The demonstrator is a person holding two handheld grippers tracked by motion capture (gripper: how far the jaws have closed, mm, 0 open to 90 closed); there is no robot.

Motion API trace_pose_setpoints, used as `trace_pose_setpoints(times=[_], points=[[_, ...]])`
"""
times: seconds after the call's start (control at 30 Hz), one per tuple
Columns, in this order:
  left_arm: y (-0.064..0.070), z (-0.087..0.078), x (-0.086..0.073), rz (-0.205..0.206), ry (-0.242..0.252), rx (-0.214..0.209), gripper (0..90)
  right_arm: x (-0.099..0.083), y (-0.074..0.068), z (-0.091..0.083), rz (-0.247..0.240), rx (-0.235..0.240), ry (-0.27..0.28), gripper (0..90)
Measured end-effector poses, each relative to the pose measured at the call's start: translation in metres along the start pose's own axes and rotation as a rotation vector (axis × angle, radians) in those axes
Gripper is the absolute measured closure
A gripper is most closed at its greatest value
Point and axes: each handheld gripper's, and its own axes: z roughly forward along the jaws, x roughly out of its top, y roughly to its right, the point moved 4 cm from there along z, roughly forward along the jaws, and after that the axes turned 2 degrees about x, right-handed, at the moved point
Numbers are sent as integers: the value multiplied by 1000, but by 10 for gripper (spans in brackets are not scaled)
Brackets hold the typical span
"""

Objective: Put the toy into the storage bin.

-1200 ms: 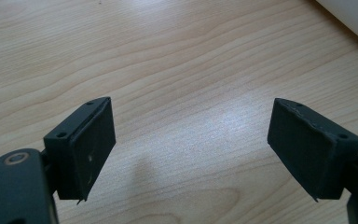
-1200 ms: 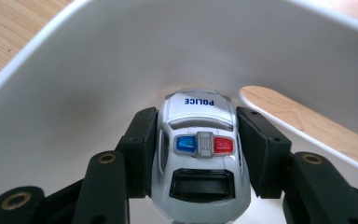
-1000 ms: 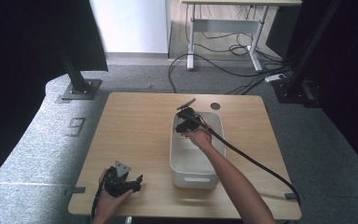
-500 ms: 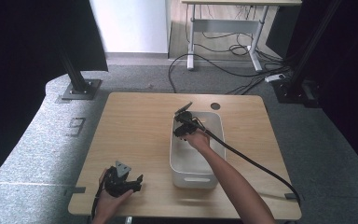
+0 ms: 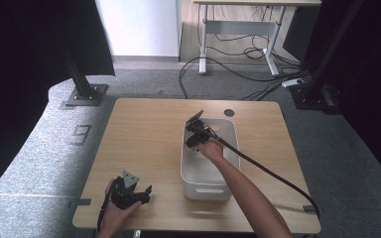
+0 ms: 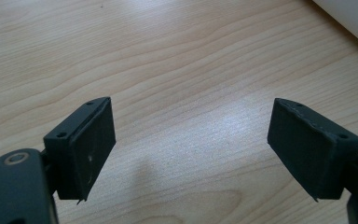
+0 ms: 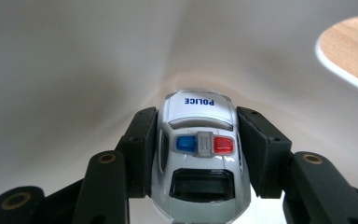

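The right tongs [image 7: 198, 154] clench a glossy white toy police car [image 7: 199, 158], its front cut off below, inside the smooth white plastic bin [image 5: 232, 130] toward the desk's [image 5: 144, 144] far edge. The left tongs [image 6: 191, 140] rest released over matte woodgrain near the front-left corner.

toy police car [image 7: 199, 154]: showing white body, blue and red roof lights, blue "POLICE" lettering
bin [image 5: 226, 136]: showing plain white
table [image 5: 144, 134]: showing light wood grain
grippers' jaws: showing black
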Motion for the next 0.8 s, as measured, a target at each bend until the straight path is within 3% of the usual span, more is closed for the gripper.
trace_pose_setpoints(times=[0.8], points=[[1, 0, 0, 9, 0, 2, 151, -5, -2, 10, 21, 43, -37, 497]])
